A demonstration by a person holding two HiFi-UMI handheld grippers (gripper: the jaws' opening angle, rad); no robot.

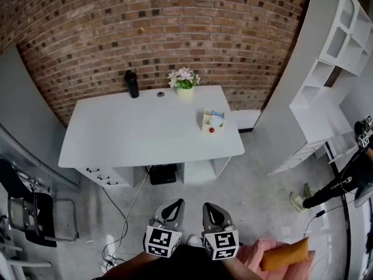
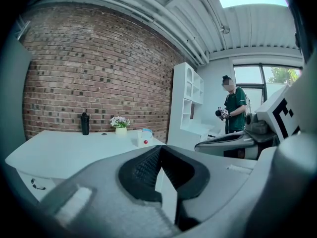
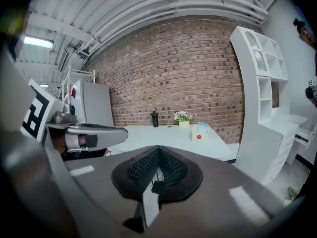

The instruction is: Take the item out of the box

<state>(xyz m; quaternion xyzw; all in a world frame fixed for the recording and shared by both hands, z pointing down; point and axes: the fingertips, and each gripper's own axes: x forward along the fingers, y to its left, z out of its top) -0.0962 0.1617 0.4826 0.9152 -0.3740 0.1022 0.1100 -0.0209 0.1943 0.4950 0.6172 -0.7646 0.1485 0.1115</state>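
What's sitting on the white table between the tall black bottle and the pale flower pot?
Only a small dark round disc on the white table, seen in the head view.

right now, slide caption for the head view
Shut and empty, left gripper and right gripper held short of the white table with box, flower pot and black bottle.

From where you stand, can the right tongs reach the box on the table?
Probably not yet. The right tongs hang shut above the floor, well short of the table, and the box sits near its right edge. Nothing stands between; stepping closer should help.
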